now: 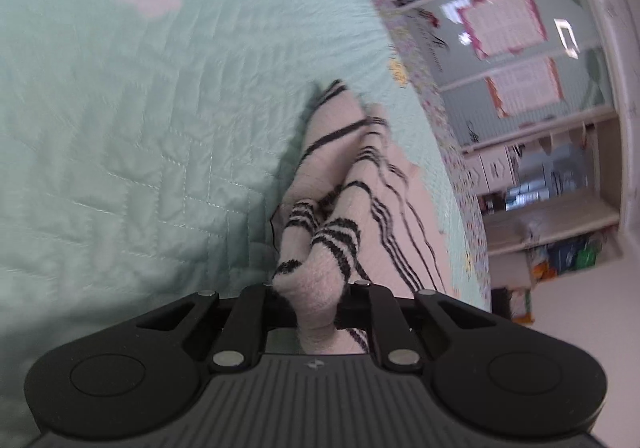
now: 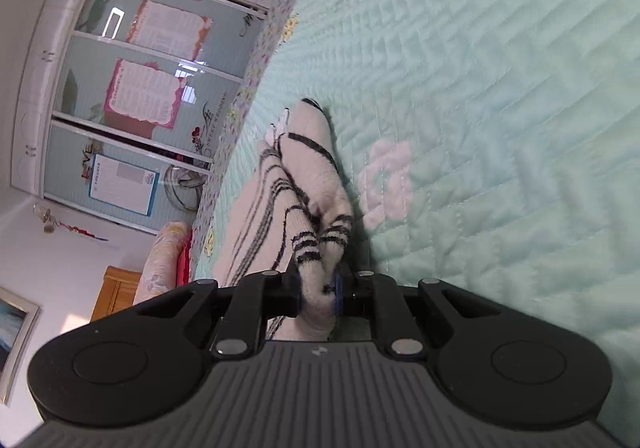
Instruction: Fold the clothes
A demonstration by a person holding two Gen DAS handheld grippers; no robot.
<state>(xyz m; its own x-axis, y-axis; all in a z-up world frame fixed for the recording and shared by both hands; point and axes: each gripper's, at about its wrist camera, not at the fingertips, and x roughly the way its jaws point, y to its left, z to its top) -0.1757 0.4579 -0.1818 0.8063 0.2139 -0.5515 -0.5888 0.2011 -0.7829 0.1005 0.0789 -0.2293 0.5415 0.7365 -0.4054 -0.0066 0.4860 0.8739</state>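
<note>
Now, left gripper pinching striped fuzzy garment, right gripper clamped on it too, green quilt beneath

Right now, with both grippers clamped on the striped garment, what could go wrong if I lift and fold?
1. The left gripper and right gripper each pinch a thick bunched wad of the striped garment, so you may lift several layers and fold unevenly.
2. The garment lies crumpled near the edge of the green quilt; a pull could drag it toward the edge.
</note>
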